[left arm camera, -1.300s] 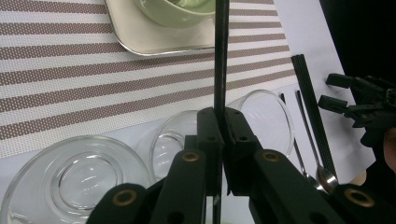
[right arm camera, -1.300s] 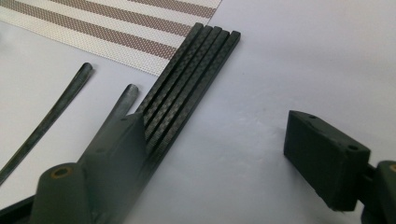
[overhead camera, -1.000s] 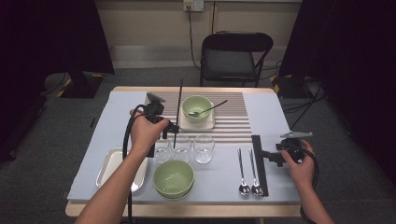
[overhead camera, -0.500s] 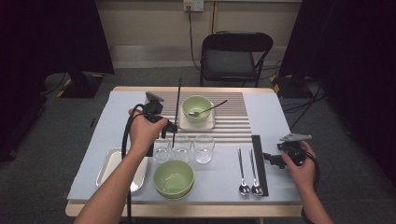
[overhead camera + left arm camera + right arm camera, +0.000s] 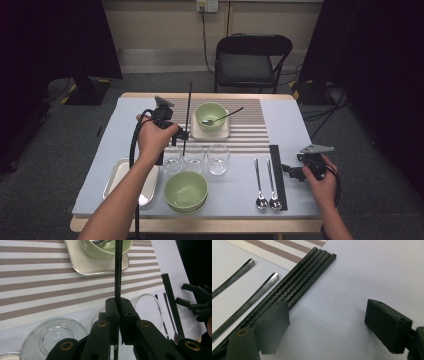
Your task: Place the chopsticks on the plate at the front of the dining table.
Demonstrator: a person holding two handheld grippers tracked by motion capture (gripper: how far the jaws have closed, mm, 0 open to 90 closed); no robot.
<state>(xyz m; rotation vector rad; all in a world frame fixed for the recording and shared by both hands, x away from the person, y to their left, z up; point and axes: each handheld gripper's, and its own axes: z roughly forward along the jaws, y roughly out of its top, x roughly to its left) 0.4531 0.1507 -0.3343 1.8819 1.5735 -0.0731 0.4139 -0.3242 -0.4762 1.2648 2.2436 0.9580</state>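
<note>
My left gripper [image 5: 183, 135] [image 5: 119, 306] is shut on a single black chopstick [image 5: 188, 112] [image 5: 118, 270], which stands nearly upright above three clear glasses [image 5: 195, 157] [image 5: 53, 336]. Behind it, a green bowl [image 5: 210, 112] with a spoon in it rests on a square cream plate [image 5: 196, 134] on the striped placemat [image 5: 250, 125]. My right gripper [image 5: 291, 170] [image 5: 327, 322] hovers low over the table at the right, open. Its left jaw is close beside a bundle of black chopsticks [image 5: 278, 175] [image 5: 304, 282]. Nothing lies between its jaws.
Two metal spoons [image 5: 265, 182] [image 5: 249, 302] lie left of the chopstick bundle. A stack of green bowls [image 5: 186, 191] sits near the front edge, with a metal tray [image 5: 116, 176] to its left. A folding chair [image 5: 252, 60] stands behind the table.
</note>
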